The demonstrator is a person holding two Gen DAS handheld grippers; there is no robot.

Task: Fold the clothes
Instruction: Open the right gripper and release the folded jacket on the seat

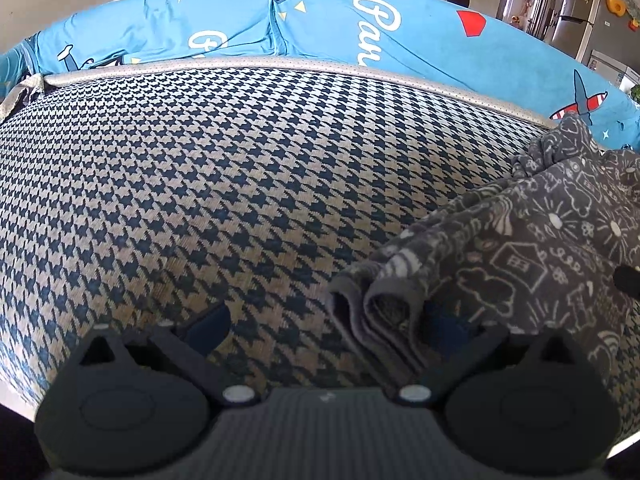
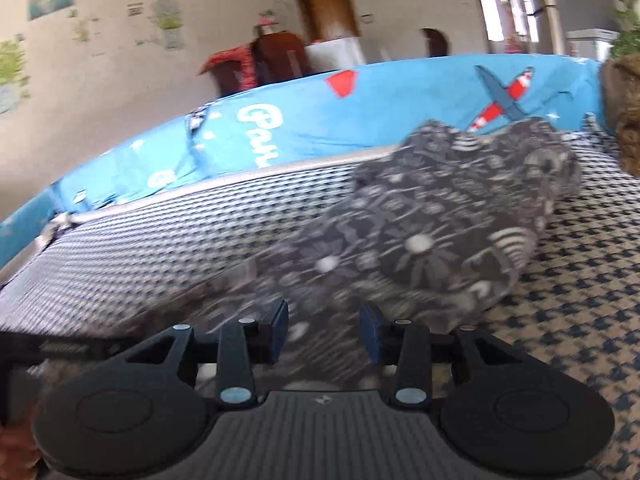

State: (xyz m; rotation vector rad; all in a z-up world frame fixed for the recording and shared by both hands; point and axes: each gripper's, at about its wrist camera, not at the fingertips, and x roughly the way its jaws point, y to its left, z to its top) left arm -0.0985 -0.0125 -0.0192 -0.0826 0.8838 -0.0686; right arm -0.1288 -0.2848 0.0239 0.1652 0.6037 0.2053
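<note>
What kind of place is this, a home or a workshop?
Most likely a home, perhaps a living room. The grey patterned garment lies on a houndstooth cushion backed by a blue cartoon-print cover, as on a sofa or bed. Behind are a wooden door and wall stickers of potted plants.

The left gripper (image 1: 326, 326) sits low in the frame of its own view, its two dark fingers spread wide; the right-hand finger is partly covered by folded grey cloth. The right gripper (image 2: 324, 334) also fills the bottom of its view, its blue-padded fingers (image 2: 280, 330) parted with a clear gap, blurred patterned cloth lying between them and not pinched.
</note>
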